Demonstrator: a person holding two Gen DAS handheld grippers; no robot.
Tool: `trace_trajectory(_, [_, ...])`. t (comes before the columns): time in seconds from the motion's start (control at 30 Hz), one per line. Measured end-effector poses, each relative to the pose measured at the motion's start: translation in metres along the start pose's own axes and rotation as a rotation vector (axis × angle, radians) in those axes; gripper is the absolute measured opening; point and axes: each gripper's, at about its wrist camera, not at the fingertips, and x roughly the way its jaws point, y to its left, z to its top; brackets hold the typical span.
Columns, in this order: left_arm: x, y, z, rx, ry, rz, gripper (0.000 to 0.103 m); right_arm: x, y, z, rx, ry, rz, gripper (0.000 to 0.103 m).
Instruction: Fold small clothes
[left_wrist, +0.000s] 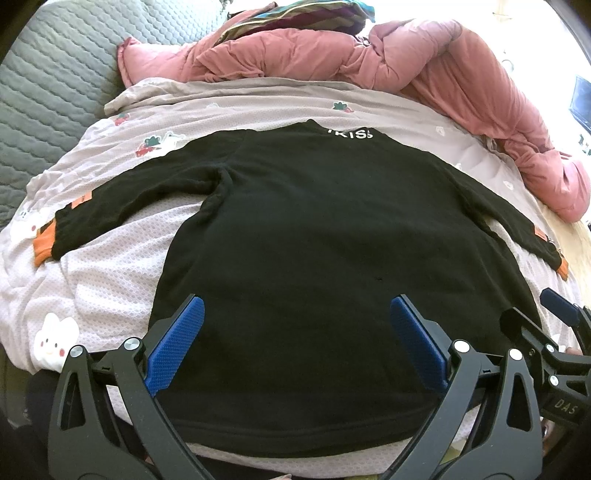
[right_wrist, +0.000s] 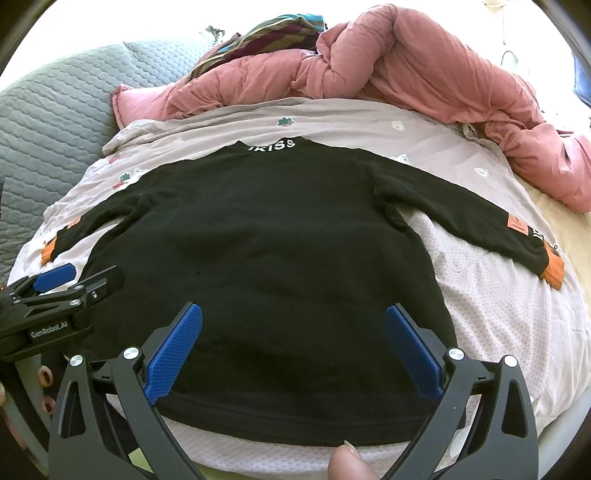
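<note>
Your left gripper (left_wrist: 293, 306) and right gripper (right_wrist: 293, 314) both hover spread wide, holding nothing. The black sweater (left_wrist: 314, 229) lies flat directly ahead, sleeves out; every fold remains.

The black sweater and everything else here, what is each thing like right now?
Black sweater: spread flat, sleeves out, not folded yet.
Left hand-held gripper: open, holding nothing, above the sweater's bottom part.
Right hand-held gripper: open, holding nothing, above the sweater's bottom part.
Pink quilt: bunched up behind the sweater.
Flowery blanket: spread under the sweater, a bit wrinkled.
Grey padded cover: lying flat.
</note>
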Motion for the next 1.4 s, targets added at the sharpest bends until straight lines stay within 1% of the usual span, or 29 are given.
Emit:
trace_trajectory(0.27, [0.0, 0.001, 0.001, 0.002, 0.003, 0.003, 0.095, 0.001, -0.01, 0.003, 0.012, -0.012, -0.002, 0.099])
trace_trajectory(0.47, [0.003, -0.004, 0.008, 0.01, 0.01, 0.006, 0.095, 0.003, -0.015, 0.007, 0.014, -0.026, -0.002, 0.099])
trace_trajectory(0.97, [0.019, -0.009, 0.025, 0.013, 0.026, -0.013, 0.095, 0.014, -0.035, 0.019, 0.047, -0.024, 0.007, 0.099])
trace_trajectory(1.17, [0.025, -0.016, 0.035, 0.028, 0.031, -0.013, 0.095, 0.02, -0.049, 0.027, 0.068, -0.024, 0.004, 0.099])
trace_trajectory(1.4, [0.033, -0.021, 0.049, 0.031, 0.031, -0.005, 0.095, 0.026, -0.076, 0.04, 0.116, -0.036, -0.015, 0.099])
